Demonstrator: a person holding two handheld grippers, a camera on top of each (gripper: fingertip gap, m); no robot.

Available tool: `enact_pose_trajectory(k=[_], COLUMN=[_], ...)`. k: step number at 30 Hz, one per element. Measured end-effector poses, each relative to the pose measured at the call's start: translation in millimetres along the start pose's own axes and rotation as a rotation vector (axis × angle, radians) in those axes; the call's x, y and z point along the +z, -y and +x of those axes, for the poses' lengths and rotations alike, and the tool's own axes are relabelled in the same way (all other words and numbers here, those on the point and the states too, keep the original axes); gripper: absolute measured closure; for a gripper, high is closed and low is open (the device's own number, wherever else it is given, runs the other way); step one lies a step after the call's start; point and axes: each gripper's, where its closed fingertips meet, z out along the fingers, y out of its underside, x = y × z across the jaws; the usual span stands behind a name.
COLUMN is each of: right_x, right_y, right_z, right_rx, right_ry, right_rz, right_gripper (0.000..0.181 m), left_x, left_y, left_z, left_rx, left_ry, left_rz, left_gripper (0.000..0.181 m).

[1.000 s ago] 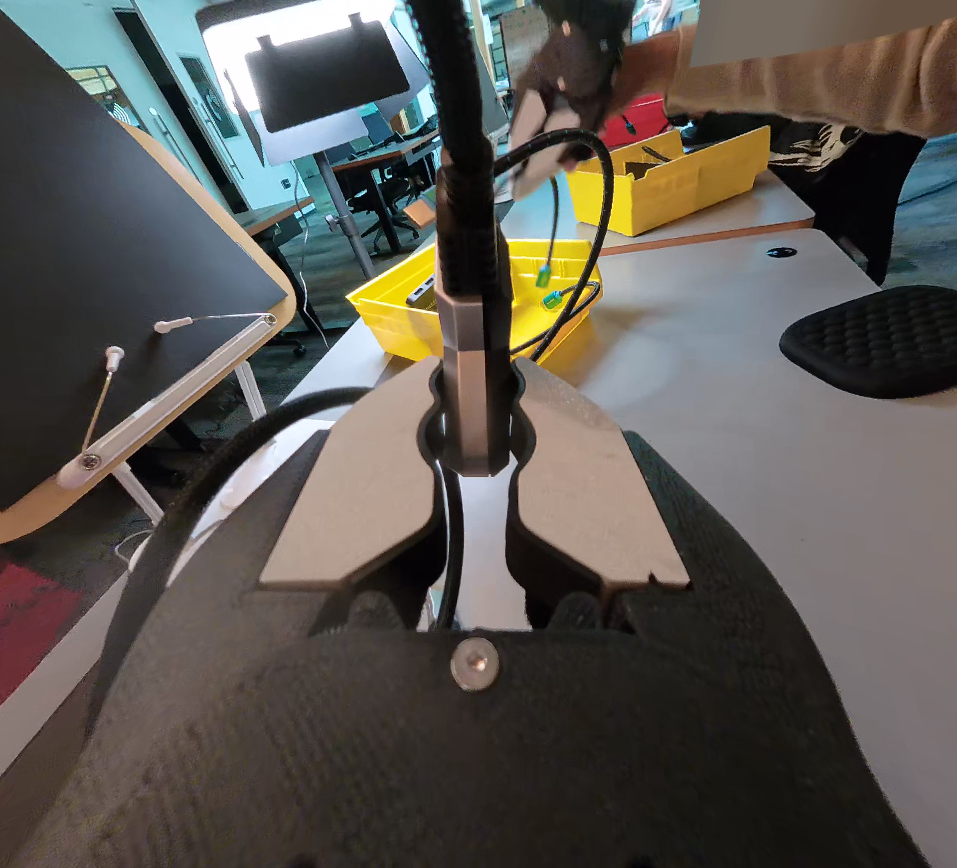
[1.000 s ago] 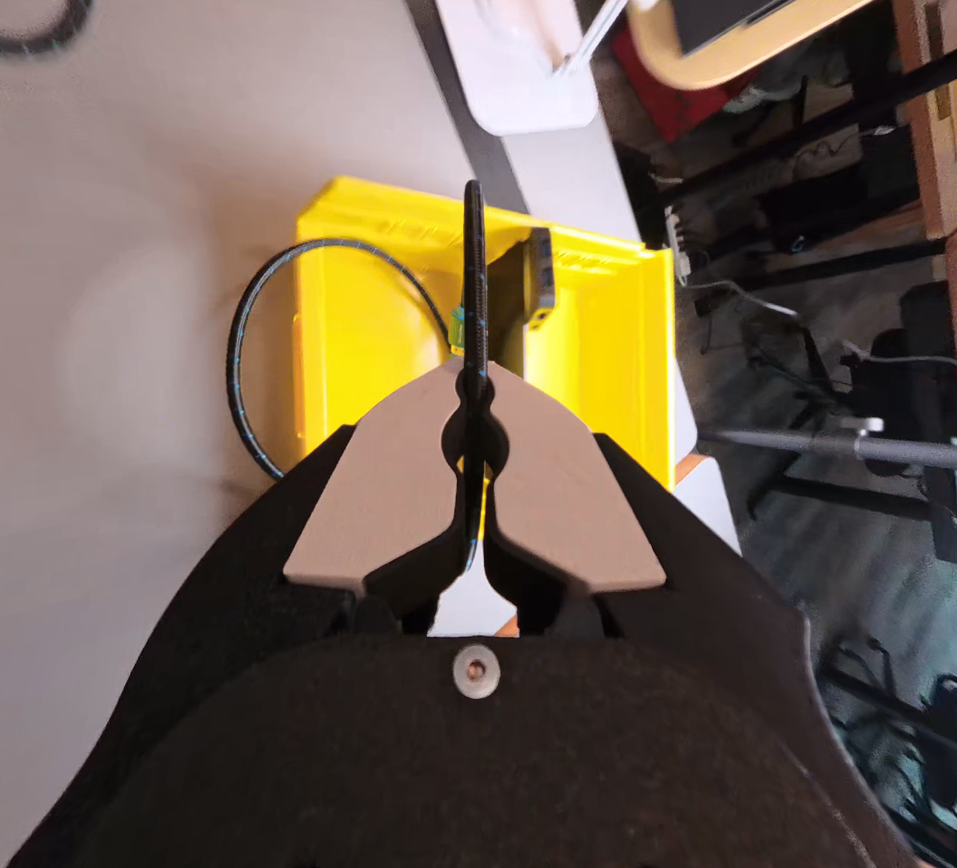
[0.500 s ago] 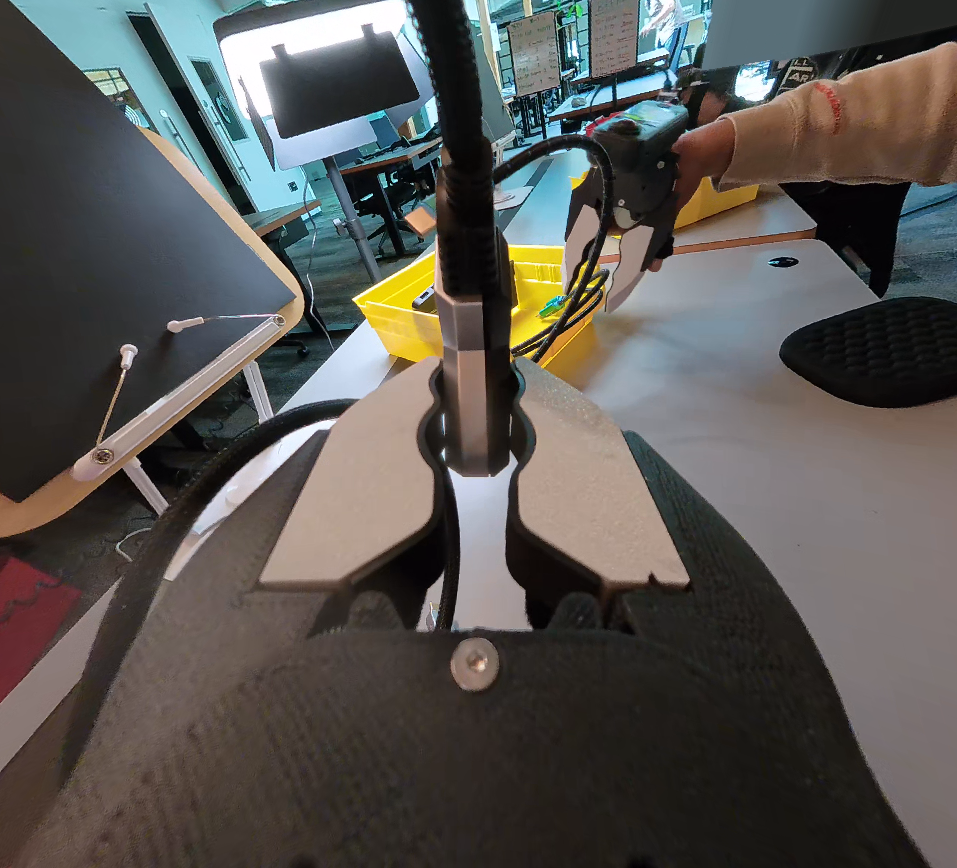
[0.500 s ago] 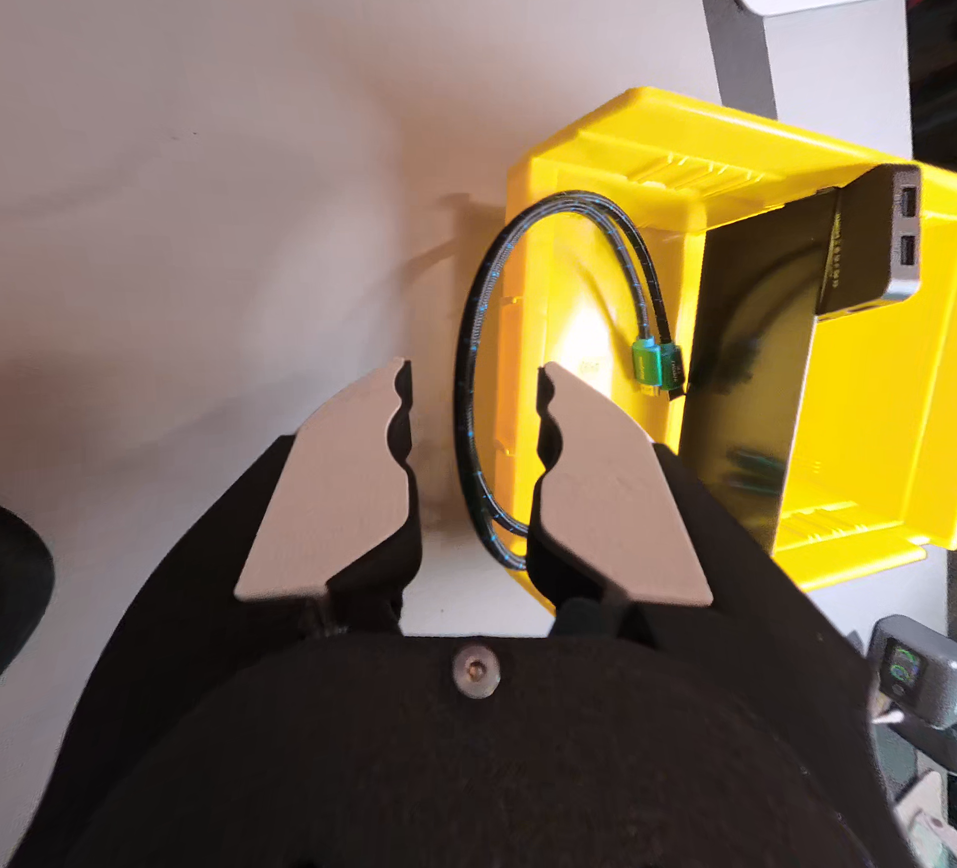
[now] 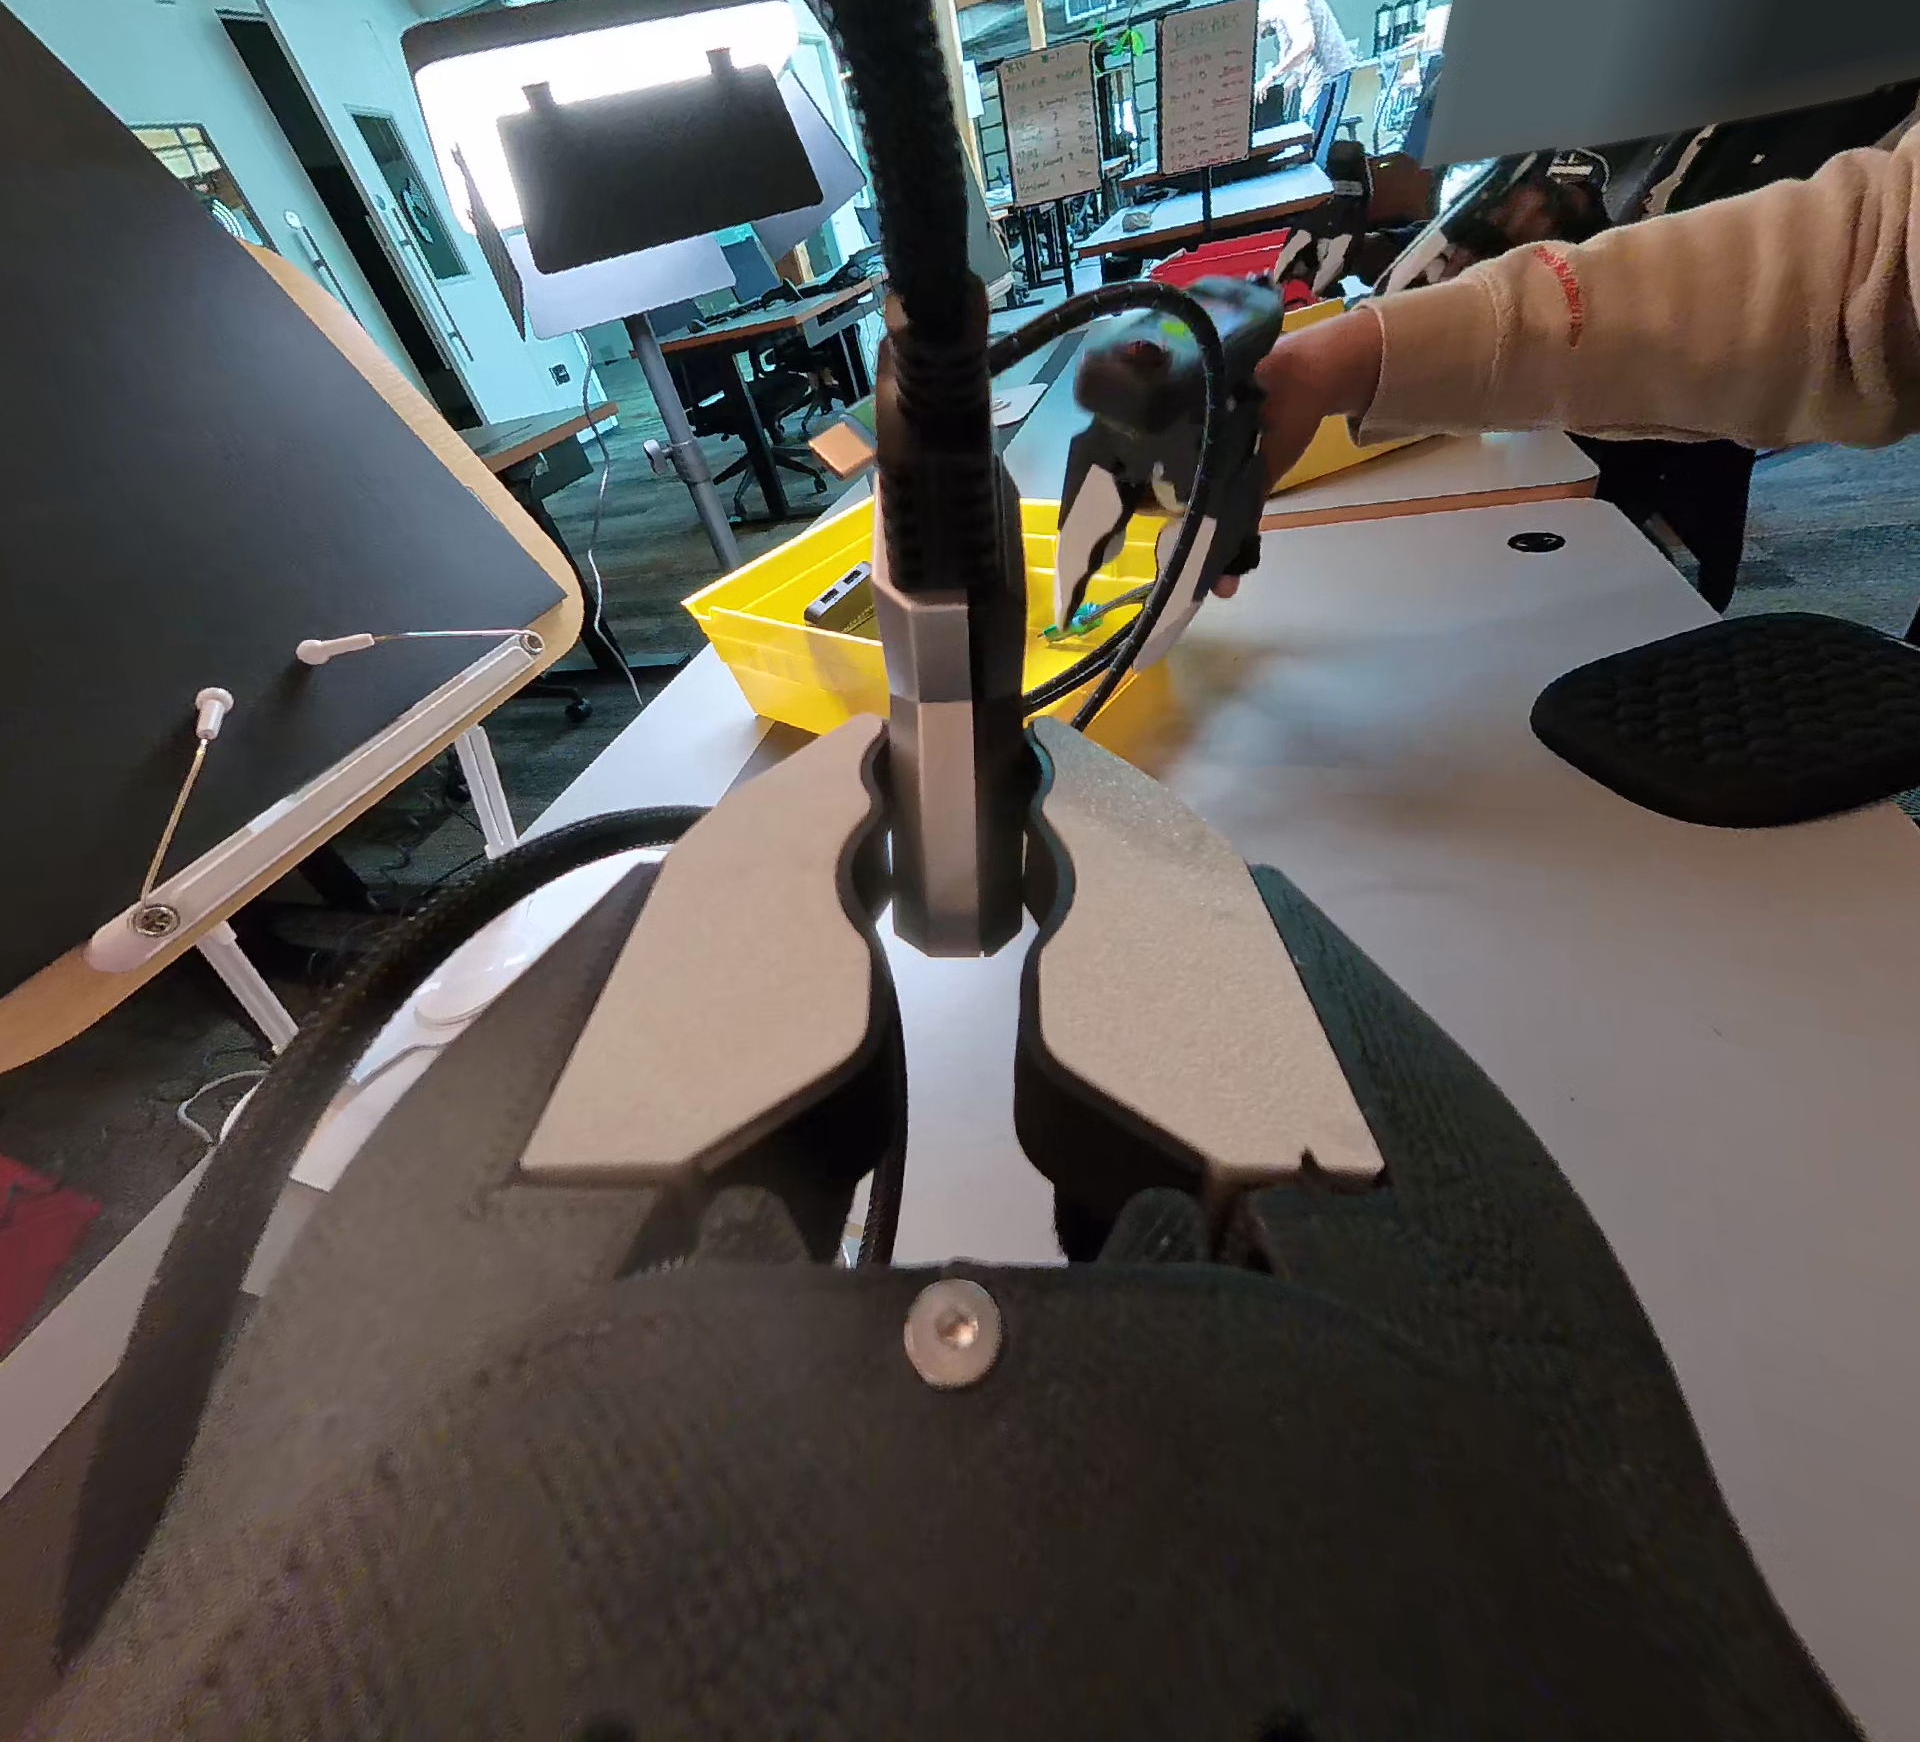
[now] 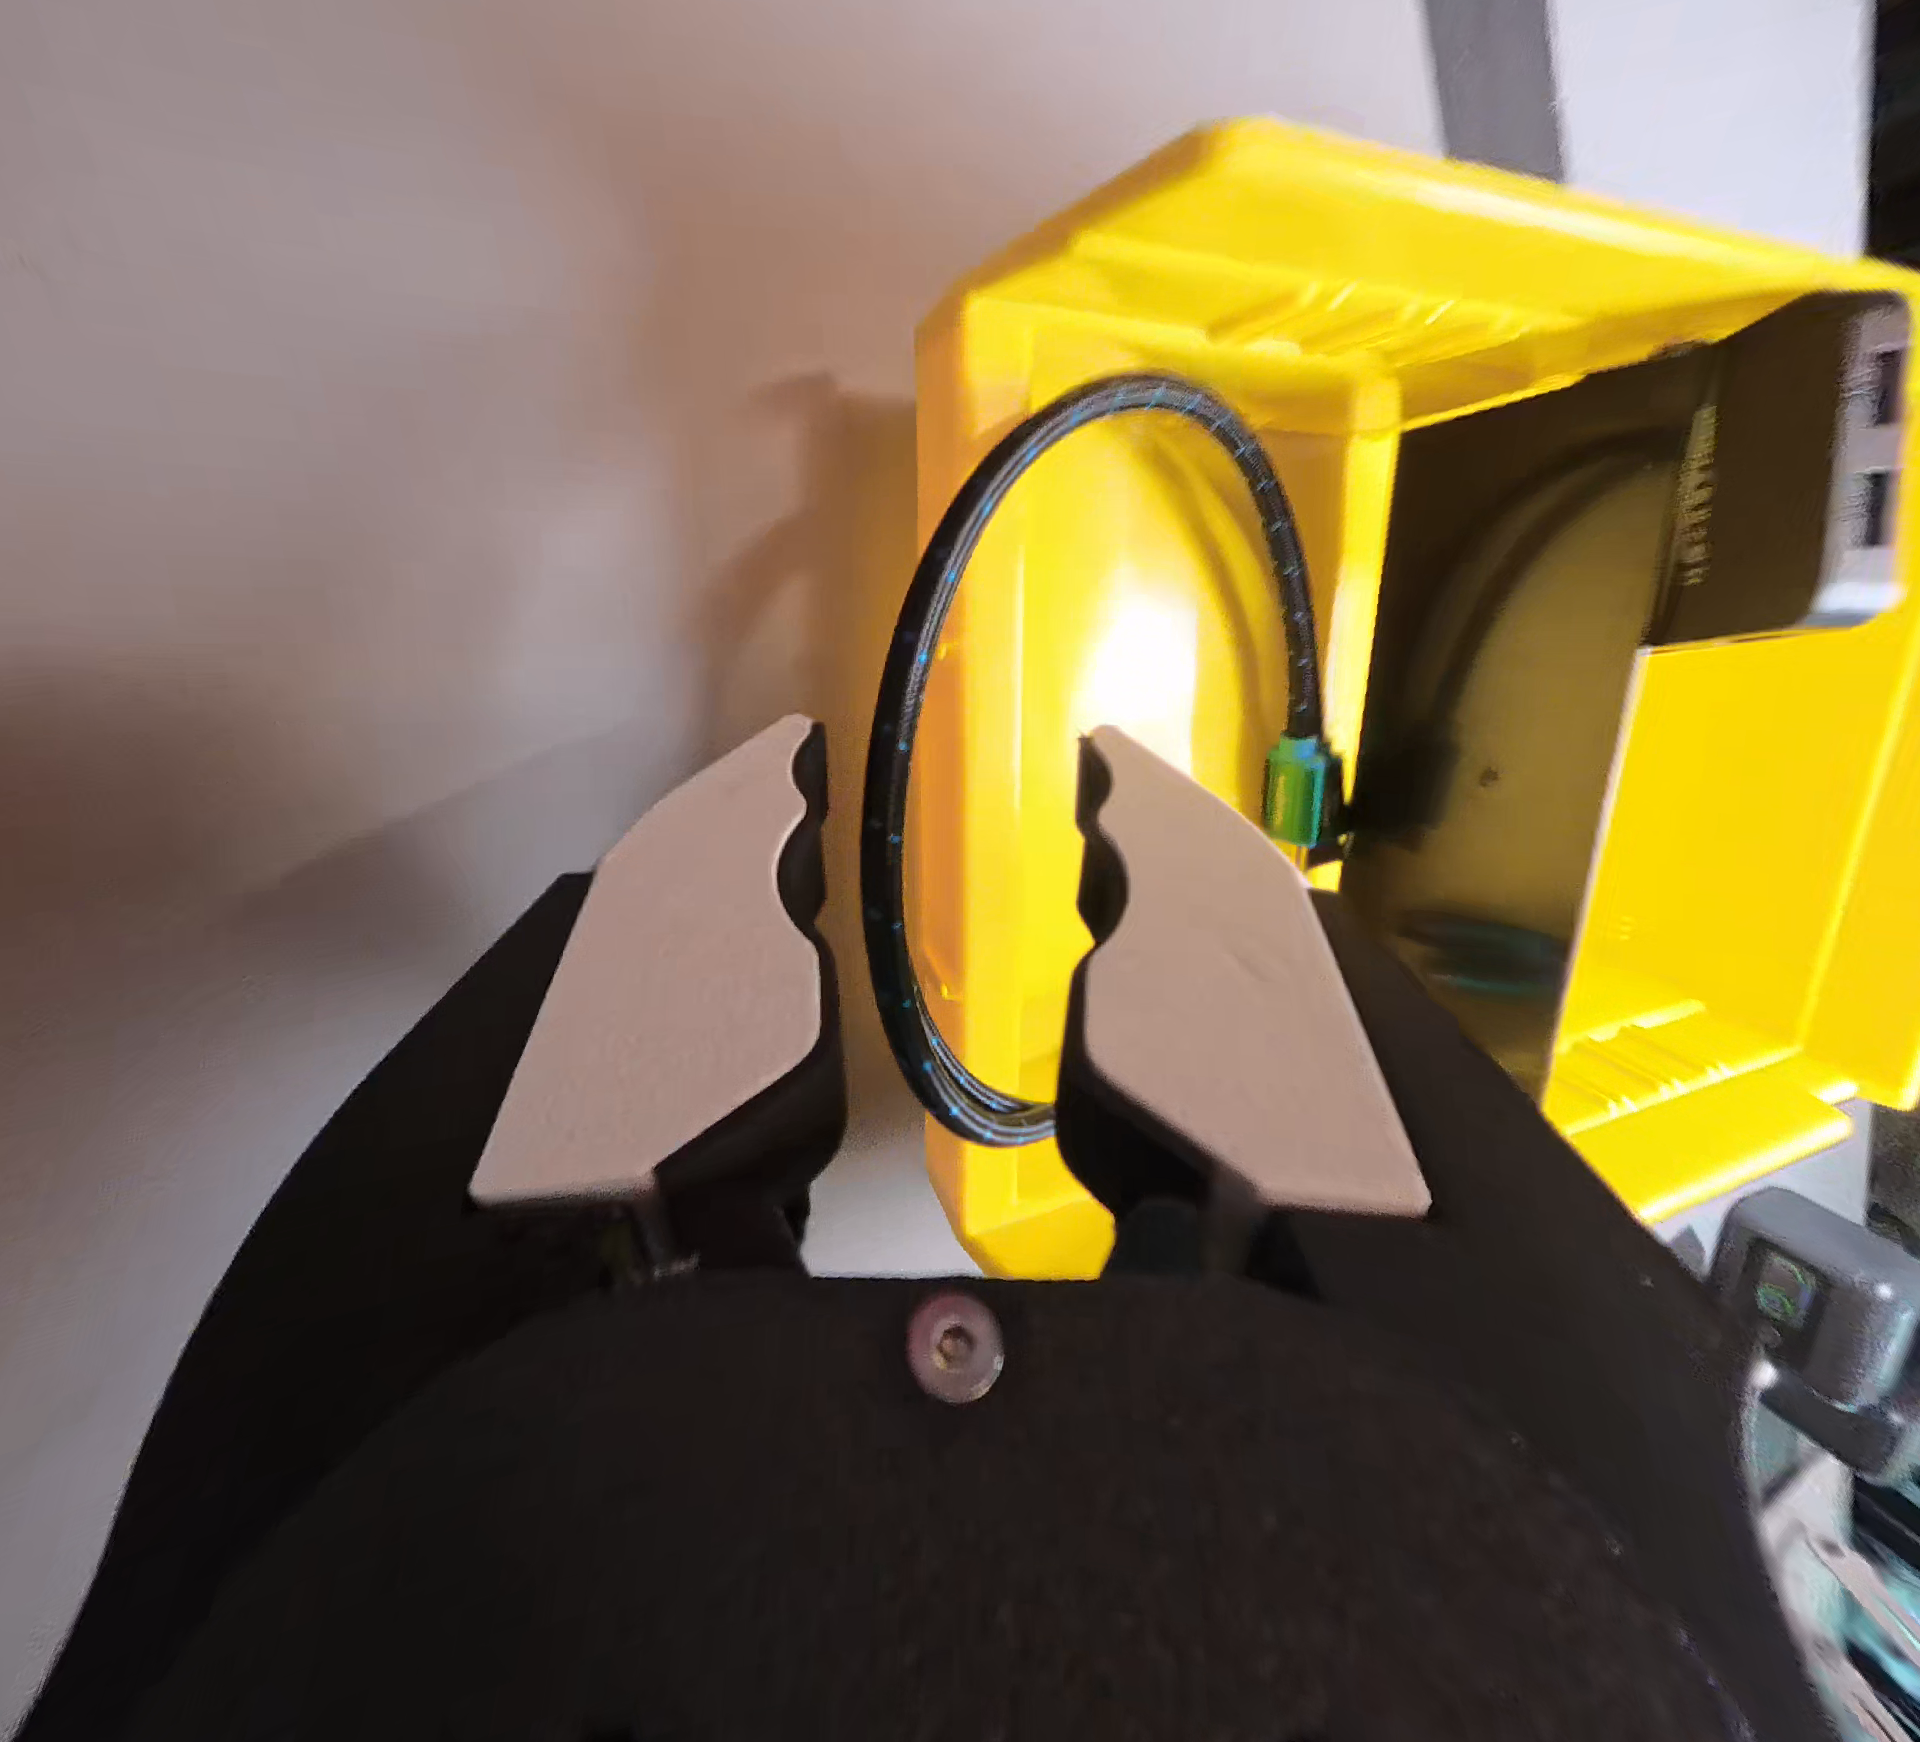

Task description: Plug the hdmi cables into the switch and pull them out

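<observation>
Grey cable plug (image 5: 940, 757) clamped in left jaws, right jaws parted over yellow bin (image 6: 1455, 258), empty.

**Inspector:** Any lettering on record?

**Assistant:** Far beyond the left gripper (image 5: 956, 757) and right of its line stands an upright white whiteboard (image 5: 1049, 123), with a second white whiteboard (image 5: 1205, 87) beside it. Both carry handwritten rows in dark and red marker, too small to read. A red mark sits on the beige knit sleeve (image 5: 1558, 295), far right.

**Inspector:** And by the other tongs?

**Assistant:** Fine print runs along an edge of the grey metal switch box (image 6: 1694, 529), right of the right gripper (image 6: 948, 742); it is blurred. A small green-lit screen on a grey device (image 6: 1782, 1297) sits lower right, illegible.
</observation>
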Motion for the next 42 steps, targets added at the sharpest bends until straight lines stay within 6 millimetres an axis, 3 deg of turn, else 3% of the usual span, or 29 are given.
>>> enact_pose_trajectory(k=[5, 7, 9, 12, 14, 16, 18, 20, 24, 27, 28, 30, 34, 38, 40, 42], right_x=[-78, -104, -112, -90, -77, -80, -98, -124, -168, -182, -184, -181, -174, -178, -180, -177], right_y=[72, 90, 100, 117, 145, 180, 214, 242, 273, 279, 277, 273, 256, 228, 213, 202], right_z=[0, -5, -10, -33, -55, -72, -75, -63, -37, -36, -35, -36, -27, -2, 8, 11], right_rx=[0.131, 0.176, 0.242, 0.311, 0.396, 0.456, 0.504, 0.569, 0.642, 0.579, 0.564, 0.529, 0.469, 0.452, 0.450, 0.426], right_ry=[0.060, 0.076, 0.095, 0.173, 0.291, 0.391, 0.450, 0.502, 0.639, 0.627, 0.623, 0.638, 0.579, 0.490, 0.476, 0.478], right_rz=[0.469, 0.644, 0.776, 0.861, 0.963, 1.106, 1.261, 1.411, 1.617, 1.671, 1.686, 1.654, 1.573, 1.533, 1.524, 1.485], right_gripper=[0.131, 0.132, 0.136, 0.140, 0.143, 0.141, 0.138, 0.137, 0.139, 0.152, 0.164, 0.170, 0.170, 0.170, 0.171, 0.170], left_x=[1, 1, 0, -5, -5, -3, 3, 8, 20, 33, 35, 40, 57, 45, 38, 35], left_y=[2, 8, 17, 34, 43, 50, 57, 62, 66, 59, 57, 52, 26, -6, -12, -5], left_z=[-5, -10, -16, -24, -25, -23, -18, -12, 1, 7, 7, 7, 18, 44, 59, 60], left_rx=[-0.043, -0.090, -0.156, -0.259, -0.321, -0.367, -0.408, -0.445, -0.469, -0.446, -0.459, -0.501, -0.601, -0.640, -0.584, -0.477], left_ry=[0.007, 0.022, 0.043, 0.051, 0.037, 0.019, -0.008, -0.043, -0.099, -0.096, -0.102, -0.128, -0.258, -0.448, -0.505, -0.451], left_rz=[0.043, 0.098, 0.177, 0.323, 0.414, 0.497, 0.574, 0.639, 0.670, 0.617, 0.619, 0.599, 0.313, 0.010, -0.082, -0.103], left_gripper=[0.160, 0.160, 0.160, 0.160, 0.160, 0.160, 0.160, 0.159, 0.160, 0.159, 0.159, 0.159, 0.158, 0.158, 0.157, 0.159])
